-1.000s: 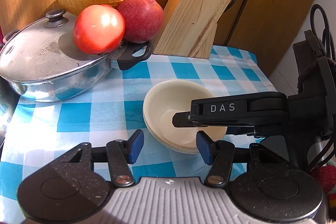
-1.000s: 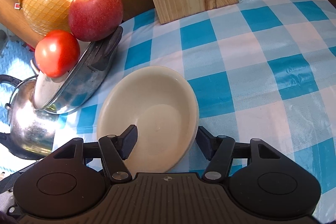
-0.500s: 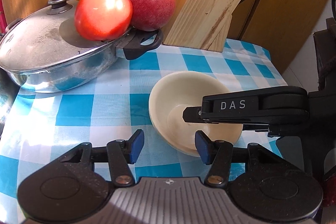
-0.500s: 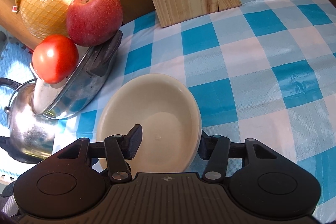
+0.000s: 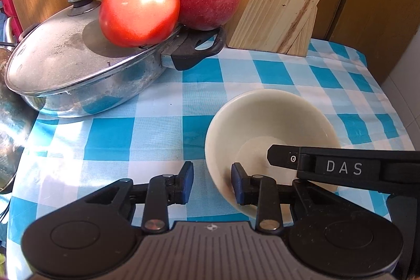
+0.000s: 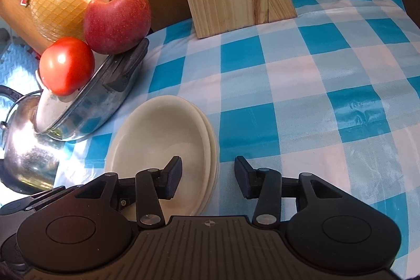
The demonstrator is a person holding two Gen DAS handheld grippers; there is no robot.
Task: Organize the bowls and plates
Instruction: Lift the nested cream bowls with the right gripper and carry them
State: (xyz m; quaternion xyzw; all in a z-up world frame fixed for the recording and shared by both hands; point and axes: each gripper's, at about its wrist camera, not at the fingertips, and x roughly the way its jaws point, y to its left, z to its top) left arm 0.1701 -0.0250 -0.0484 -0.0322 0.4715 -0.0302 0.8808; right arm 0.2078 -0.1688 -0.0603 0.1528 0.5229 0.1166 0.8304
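Left wrist view: cream bowls (image 5: 265, 122) are stacked just ahead-right of the left gripper (image 5: 212, 183) | near rim is straddled, jaws closing, pads not yet pressing (rim offers the only thin edge) | right gripper (image 6: 207, 179) straddles the opposite rim, closing, unclamped | paired hold judged intended to steady the stack.

Cream bowls (image 6: 160, 133) on blue-and-white checked cloth (image 6: 302, 85); red tomato (image 5: 139, 9).
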